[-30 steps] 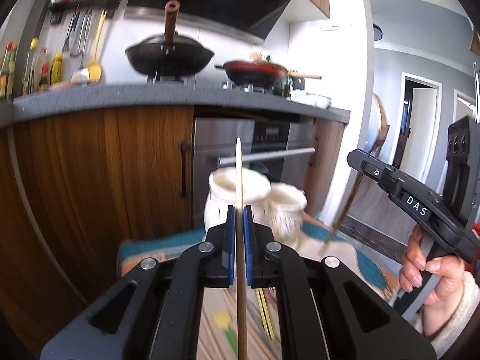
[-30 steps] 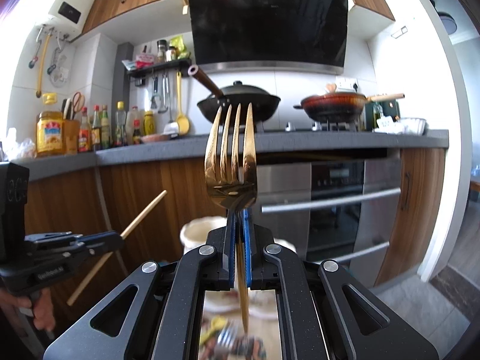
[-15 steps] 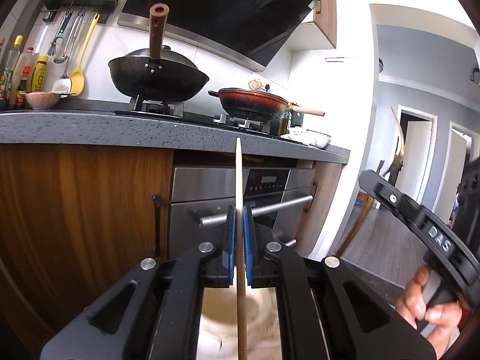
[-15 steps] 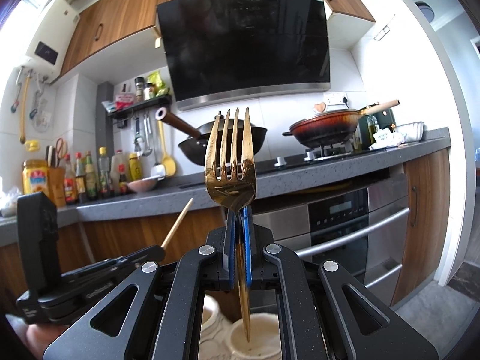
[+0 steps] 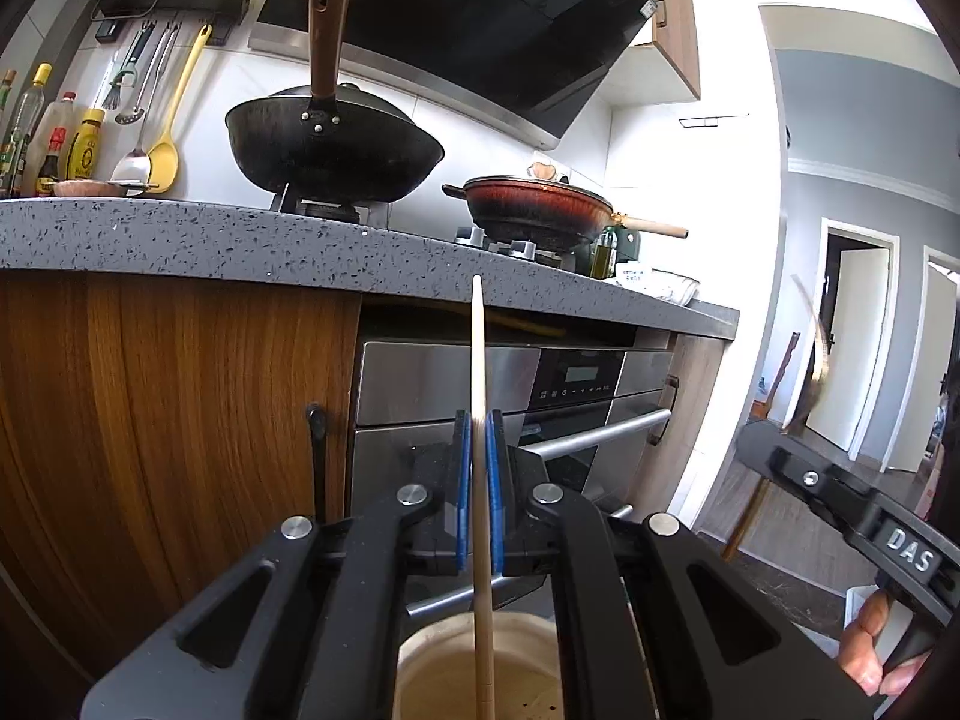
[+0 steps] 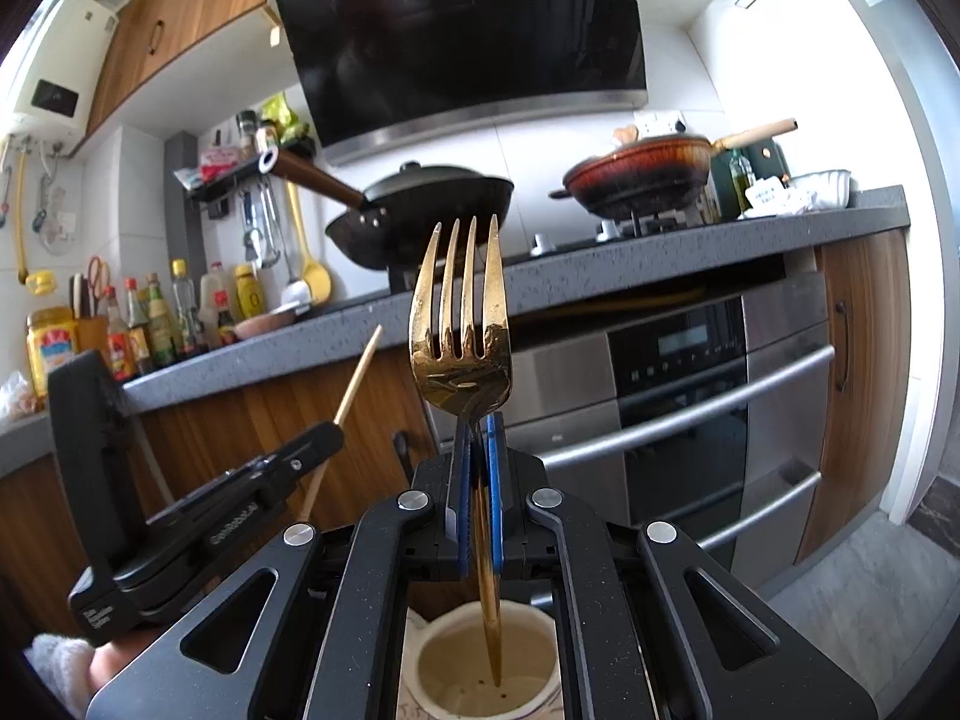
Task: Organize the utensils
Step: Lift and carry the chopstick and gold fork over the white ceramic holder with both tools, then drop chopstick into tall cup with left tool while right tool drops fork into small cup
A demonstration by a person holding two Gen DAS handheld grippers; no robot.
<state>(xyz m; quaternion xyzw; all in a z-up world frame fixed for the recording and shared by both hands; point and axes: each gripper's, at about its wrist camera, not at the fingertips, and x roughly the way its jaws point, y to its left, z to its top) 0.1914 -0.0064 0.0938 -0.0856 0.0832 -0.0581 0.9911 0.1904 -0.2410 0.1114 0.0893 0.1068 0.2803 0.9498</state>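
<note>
Hood (image 6: 462, 36): black, slanted, mounted on the wall above the stove.
Counter (image 5: 180, 240): grey speckled stone, over wooden cabinet doors (image 5: 150, 420).
Oven (image 6: 720, 396): steel front with bar handles, built in under the counter.
Wok (image 5: 333, 147): black, on the near burner, brown handle sticking up toward the left-wrist camera.
Pan (image 5: 537, 210): red-brown, on the far burner, pale wooden handle pointing right.
Left gripper (image 5: 478, 480): blue pads closed tight on a chopstick; also visible at lower left of the right-wrist view (image 6: 327, 438).
Right gripper (image 6: 478, 480): blue pads clamped on the neck of a fork; seen at the right edge of the left-wrist view (image 5: 756, 435), held by a hand (image 5: 870, 654).
Left cup (image 5: 480, 666): cream ceramic, directly below the left gripper, mouth open upward.
Right cup (image 6: 483, 660): cream ceramic, directly below the right gripper, just beside another pale rim on its left.
Fork (image 6: 459, 318): gold, upright, tines up, handle tip hanging down inside the mouth of the right cup.
Chopstick (image 5: 478, 348): pale wood, upright, lower end reaching down into the left cup; bottom contact hidden past the frame edge.
Bottles (image 6: 150, 324): sauces and oils in a row at the left of the counter.
</note>
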